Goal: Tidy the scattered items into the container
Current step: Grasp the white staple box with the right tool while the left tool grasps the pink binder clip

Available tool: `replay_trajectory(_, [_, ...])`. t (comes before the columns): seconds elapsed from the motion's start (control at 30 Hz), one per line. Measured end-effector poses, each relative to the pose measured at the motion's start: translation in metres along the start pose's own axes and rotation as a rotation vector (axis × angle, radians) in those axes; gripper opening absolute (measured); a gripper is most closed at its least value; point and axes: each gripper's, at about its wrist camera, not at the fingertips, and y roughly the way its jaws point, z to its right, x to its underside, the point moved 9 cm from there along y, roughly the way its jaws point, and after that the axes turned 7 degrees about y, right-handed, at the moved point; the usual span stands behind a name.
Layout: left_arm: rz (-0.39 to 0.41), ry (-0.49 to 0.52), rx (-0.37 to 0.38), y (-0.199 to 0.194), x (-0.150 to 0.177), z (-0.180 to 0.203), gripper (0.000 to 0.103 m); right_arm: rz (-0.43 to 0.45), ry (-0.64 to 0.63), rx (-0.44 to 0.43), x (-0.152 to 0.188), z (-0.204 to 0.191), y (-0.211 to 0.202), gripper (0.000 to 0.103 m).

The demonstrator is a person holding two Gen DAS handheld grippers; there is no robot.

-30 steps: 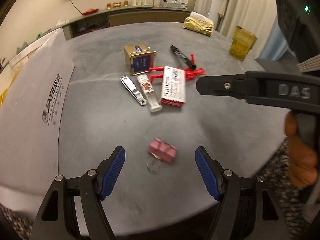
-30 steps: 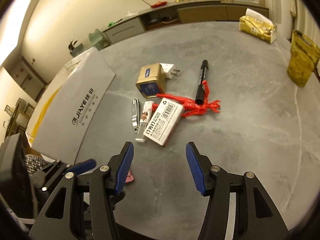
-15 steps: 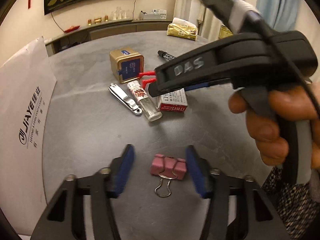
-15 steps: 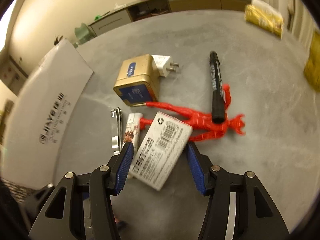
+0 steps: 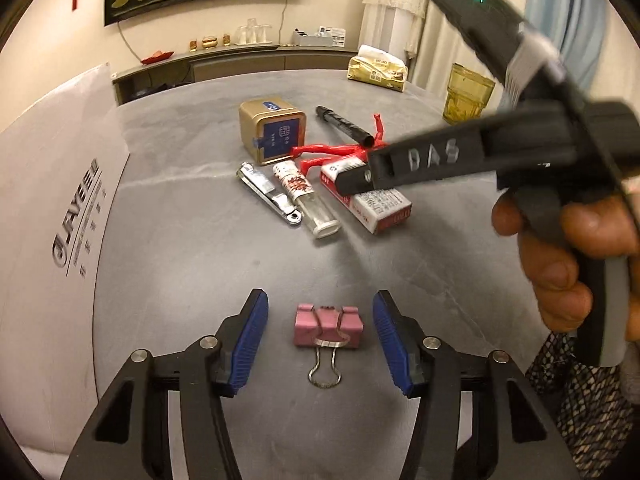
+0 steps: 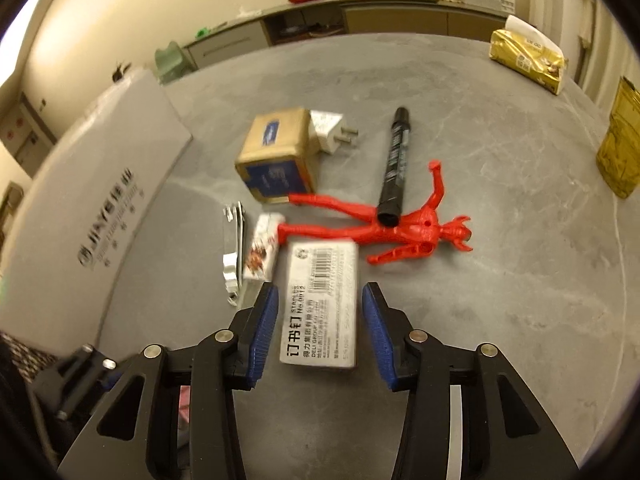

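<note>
Pink binder clip flat on the surface, centred between the left claw pads, touching neither; wire handle points back toward the claw. Staple box, white with barcode and print, lies flat with its near end between the right claw pads, gaps both sides. Just left of it: lighter, then nail clipper. Beyond the box: red figure on its back, black marker tip resting on it, gold tin with white plug behind.
</note>
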Motion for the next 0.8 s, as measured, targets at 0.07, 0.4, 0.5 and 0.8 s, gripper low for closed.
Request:
replay_trajectory(0.07, [0.003,-0.004,0.002,-0.003,0.002,-0.002,0.038,-0.001,-0.031,0.034,0.0,-0.001,0.001,0.04])
replay_trajectory(0.4, [0.015,-0.029,0.056,-0.003,0.002,0.001,0.048,-0.004,-0.015,0.042,0.006,0.007,-0.004,0.043])
replay_trajectory(0.5, [0.021,0.016,0.027,-0.001,0.002,0.008,0.049,0.004,-0.036,0.051,0.008,0.007,-0.005,0.042])
replay_trajectory(0.8, [0.094,0.016,-0.003,-0.018,-0.015,0.004,0.033,0.004,0.131,-0.132,0.01,0.015,-0.023,0.04])
